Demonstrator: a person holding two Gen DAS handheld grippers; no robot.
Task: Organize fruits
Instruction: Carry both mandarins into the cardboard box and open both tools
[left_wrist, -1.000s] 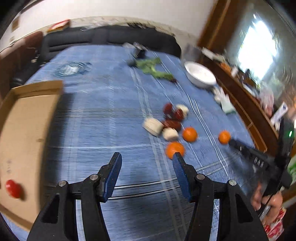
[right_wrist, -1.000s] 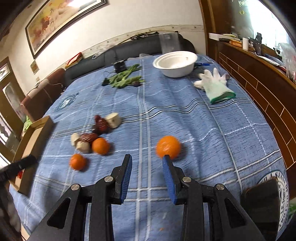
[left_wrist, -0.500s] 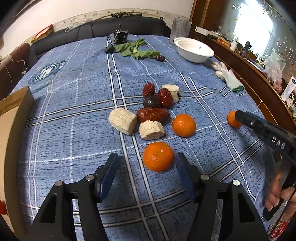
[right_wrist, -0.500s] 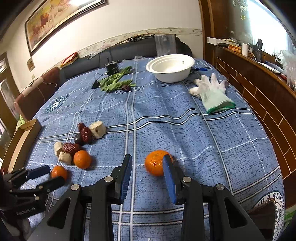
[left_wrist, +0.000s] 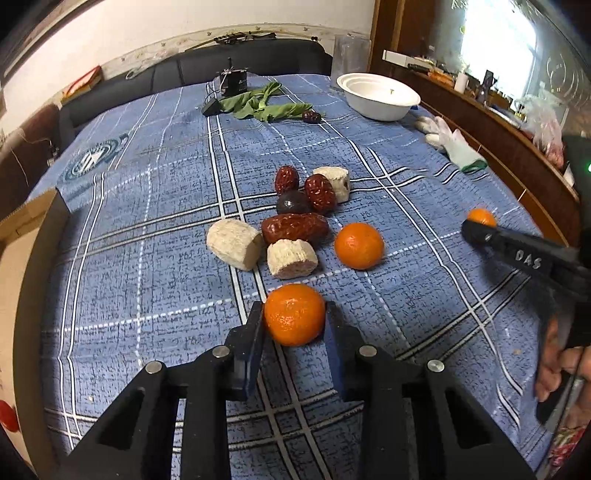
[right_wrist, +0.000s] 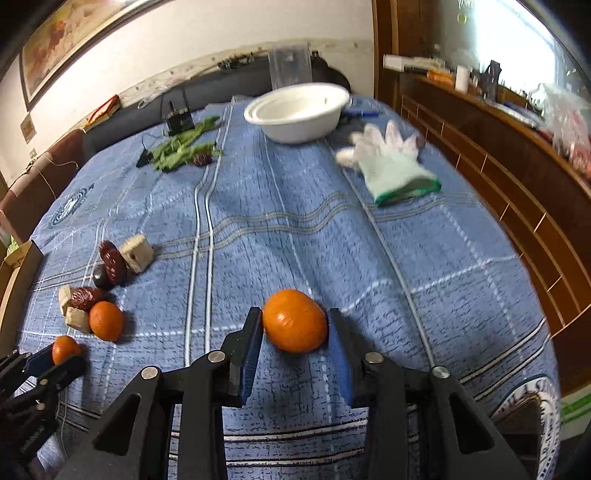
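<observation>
In the left wrist view, the left gripper (left_wrist: 294, 325) stood at lower centre with its jaws spread on either side of a tangerine (left_wrist: 294, 314). The left pad looked to touch the peel, while the right one showed a sliver of gap, so I judged it bracketing rather than clamped. The fruit lay straight ahead between the fingers, and a squeeze seemed all that remained. A second tangerine (left_wrist: 359, 245) sat above and right of it, beside the red dates (left_wrist: 294, 228) and pale cut chunks (left_wrist: 233, 244). The cardboard box (left_wrist: 22, 236) ran down the left edge.

In the right wrist view, the right gripper (right_wrist: 295, 334) likewise straddled its own tangerine (right_wrist: 294, 320) at lower centre, jaws apart. The fruit's longer axis ran across the gap, slightly tilted. The white bowl (right_wrist: 297, 112) sat at top centre, well apart.
</observation>
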